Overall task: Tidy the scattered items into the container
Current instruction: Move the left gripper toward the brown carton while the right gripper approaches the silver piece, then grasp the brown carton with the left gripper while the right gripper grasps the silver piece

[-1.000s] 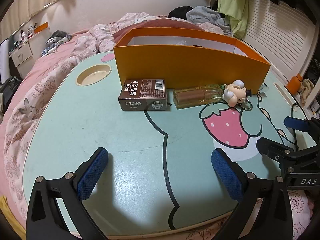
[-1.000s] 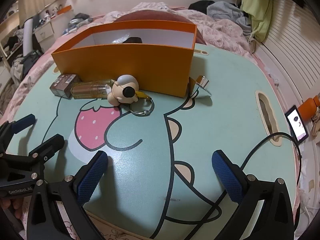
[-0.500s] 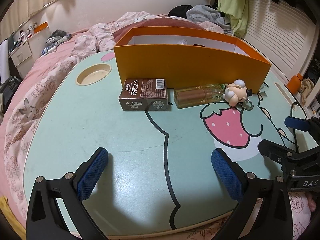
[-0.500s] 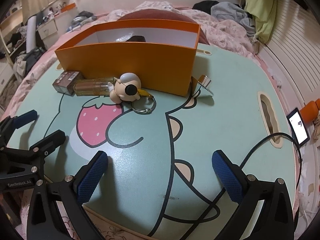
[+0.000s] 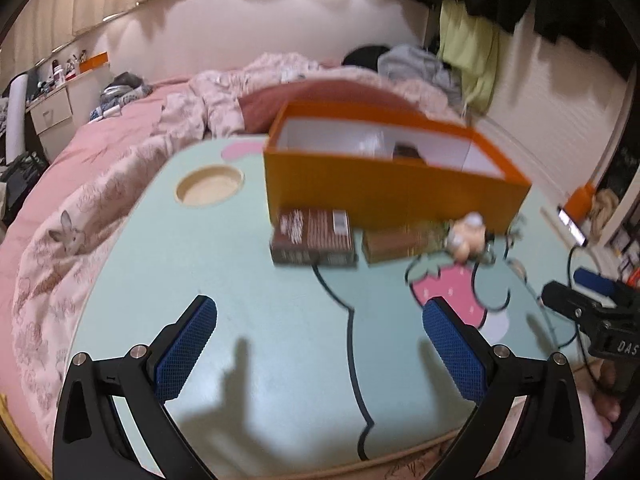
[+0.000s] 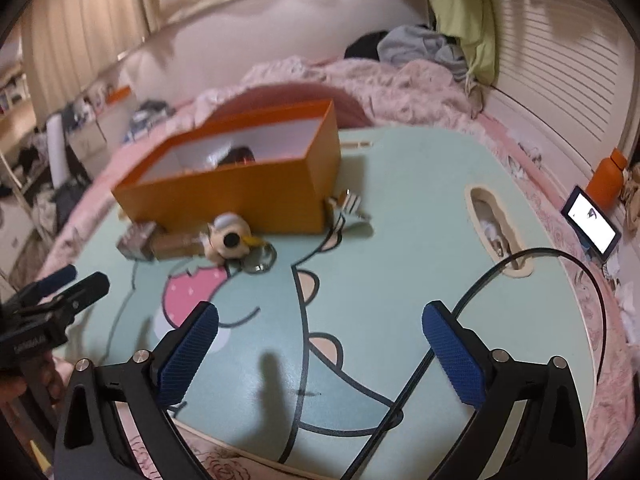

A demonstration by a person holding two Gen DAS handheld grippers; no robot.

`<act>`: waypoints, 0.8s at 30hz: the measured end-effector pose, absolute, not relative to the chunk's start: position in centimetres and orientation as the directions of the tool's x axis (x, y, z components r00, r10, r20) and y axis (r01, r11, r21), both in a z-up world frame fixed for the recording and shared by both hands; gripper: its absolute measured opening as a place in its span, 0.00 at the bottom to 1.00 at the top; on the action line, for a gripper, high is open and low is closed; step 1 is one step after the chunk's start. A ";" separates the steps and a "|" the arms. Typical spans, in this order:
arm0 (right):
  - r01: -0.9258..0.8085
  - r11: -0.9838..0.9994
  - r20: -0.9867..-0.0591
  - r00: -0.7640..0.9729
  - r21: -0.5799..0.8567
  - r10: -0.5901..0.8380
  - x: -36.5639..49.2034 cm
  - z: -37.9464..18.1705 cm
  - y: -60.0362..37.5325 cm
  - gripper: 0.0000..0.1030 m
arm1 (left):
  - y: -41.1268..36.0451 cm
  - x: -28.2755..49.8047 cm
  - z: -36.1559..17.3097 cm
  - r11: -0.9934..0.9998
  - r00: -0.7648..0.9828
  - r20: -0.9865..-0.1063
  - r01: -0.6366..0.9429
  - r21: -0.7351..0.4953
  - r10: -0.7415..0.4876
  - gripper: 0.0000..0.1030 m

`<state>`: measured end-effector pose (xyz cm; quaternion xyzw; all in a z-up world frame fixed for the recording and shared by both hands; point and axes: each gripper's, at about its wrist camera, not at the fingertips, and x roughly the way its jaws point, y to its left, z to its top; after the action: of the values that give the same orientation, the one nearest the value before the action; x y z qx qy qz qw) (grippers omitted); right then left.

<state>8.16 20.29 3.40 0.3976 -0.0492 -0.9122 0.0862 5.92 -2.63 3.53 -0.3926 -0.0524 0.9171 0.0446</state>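
From the left wrist view, my left gripper (image 5: 320, 344) hangs above the near part of the mint lap table (image 5: 248, 280) with its jaws spread wide and nothing between them, which I read as staging for a reach. The orange box (image 5: 384, 192) stands at the far side, and the scattered things lie in a row against its front wall: the brown pack (image 5: 314, 240), the amber bottle (image 5: 394, 242) just beside it, then the little figure keychain (image 5: 466, 236). Compared with a second ago this view sits higher, the box interior shows more, and everything is blurred

From the right wrist view, my right gripper (image 6: 320, 348) is likewise wide open and empty, above the table's near edge. A small clip (image 6: 346, 206) lies at the box's right corner. A black cable (image 6: 520, 264) crosses near the right finger. This camera too has lifted since earlier
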 end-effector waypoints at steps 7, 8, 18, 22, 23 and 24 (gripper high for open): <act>0.111 -0.978 -0.723 -0.659 0.178 -0.207 8.2 3.2 20.5 0.94 | -4.4 3.2 3.6 -0.963 -0.672 -0.707 -0.033 -0.268 0.220 1.00; 0.111 -0.978 -0.722 -0.660 0.179 -0.207 8.3 3.2 20.6 0.93 | -4.1 2.7 3.6 -0.978 -0.677 -0.714 -0.038 -0.207 0.178 0.99; 0.107 -0.975 -0.723 -0.656 0.195 -0.216 8.6 3.0 21.0 0.93 | -1.6 -1.8 2.2 -0.989 -0.634 -0.762 -0.129 -0.065 0.133 0.72; 0.109 -0.971 -0.714 -0.662 0.211 -0.230 8.7 3.1 21.3 0.93 | -2.7 -2.4 1.7 -0.979 -0.613 -0.764 -0.115 -0.167 0.202 0.71; 0.106 -0.968 -0.711 -0.662 0.227 -0.239 8.7 3.1 21.6 0.92 | -3.1 -2.4 1.5 -0.974 -0.605 -0.764 -0.112 -0.196 0.223 0.71; 0.101 -0.965 -0.709 -0.661 0.241 -0.246 8.6 3.1 21.9 0.91 | -3.6 -2.3 1.5 -0.971 -0.601 -0.764 -0.108 -0.215 0.236 0.69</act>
<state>8.63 21.89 3.12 0.4003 -0.0909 -0.9069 0.0956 -2.27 -3.55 1.45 -0.4361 -0.0735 0.8917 0.0965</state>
